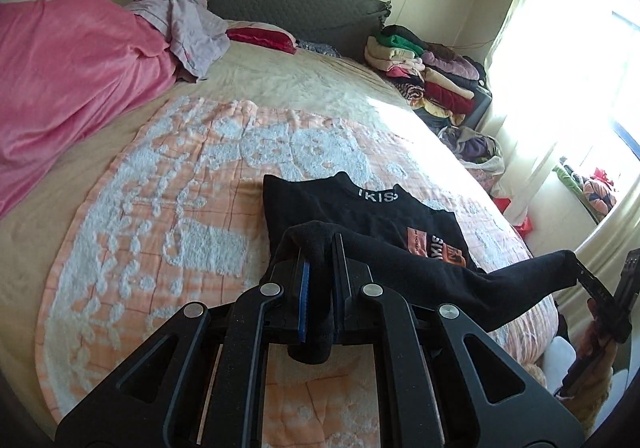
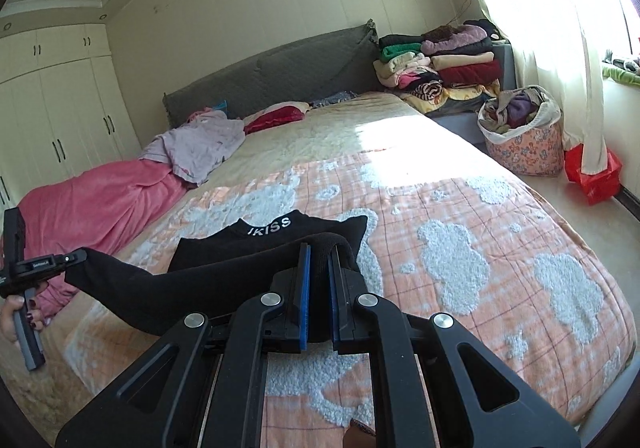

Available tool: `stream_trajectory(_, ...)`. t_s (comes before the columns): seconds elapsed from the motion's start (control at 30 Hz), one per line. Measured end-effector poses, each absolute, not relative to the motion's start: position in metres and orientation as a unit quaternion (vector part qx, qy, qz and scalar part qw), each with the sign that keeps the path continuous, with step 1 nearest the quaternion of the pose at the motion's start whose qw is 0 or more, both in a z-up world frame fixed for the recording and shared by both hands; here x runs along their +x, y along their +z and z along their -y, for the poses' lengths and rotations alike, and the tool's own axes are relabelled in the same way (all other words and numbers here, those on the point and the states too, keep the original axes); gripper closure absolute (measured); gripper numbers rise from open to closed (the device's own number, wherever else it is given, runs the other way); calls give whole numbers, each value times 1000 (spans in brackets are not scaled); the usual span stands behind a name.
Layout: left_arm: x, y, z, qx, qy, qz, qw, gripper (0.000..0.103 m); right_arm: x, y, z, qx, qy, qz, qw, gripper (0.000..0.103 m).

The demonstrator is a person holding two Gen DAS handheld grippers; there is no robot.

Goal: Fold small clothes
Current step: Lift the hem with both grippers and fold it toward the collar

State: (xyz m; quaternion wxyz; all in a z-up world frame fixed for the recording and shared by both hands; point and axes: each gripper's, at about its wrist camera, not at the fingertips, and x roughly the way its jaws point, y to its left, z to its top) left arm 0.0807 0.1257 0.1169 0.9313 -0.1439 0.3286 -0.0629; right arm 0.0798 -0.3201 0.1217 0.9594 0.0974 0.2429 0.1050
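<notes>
A small black top [image 1: 360,216] with white "IKISS" collar lettering and an orange chest print lies on the orange and white quilt [image 1: 160,208]. My left gripper [image 1: 320,244] is shut on one corner of its near hem. My right gripper [image 2: 319,252] is shut on the other corner of the hem. The hem is stretched between them, lifted over the body of the top [image 2: 240,248]. In the left wrist view the right gripper [image 1: 580,272] shows at the right edge. In the right wrist view the left gripper [image 2: 76,258] shows at the left edge.
A pink blanket [image 1: 60,88] and a lilac garment [image 1: 192,32] lie at the far left of the bed. Folded clothes [image 2: 440,60] are stacked beside the grey headboard [image 2: 280,64]. A laundry basket [image 2: 520,136] and a red box [image 2: 592,176] stand on the floor near the curtain.
</notes>
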Motion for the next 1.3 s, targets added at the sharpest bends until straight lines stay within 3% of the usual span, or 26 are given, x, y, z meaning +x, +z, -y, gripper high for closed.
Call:
stream_trajectory(0.6, 148, 119, -131, -138, -39, -323, 935, 100, 161, 137, 307, 50, 84, -243, 965, 96)
stream_trajectory(1.3, 200, 60, -129, -116, -2, -364, 924, 99, 231, 71, 302, 44, 43, -324, 944, 96)
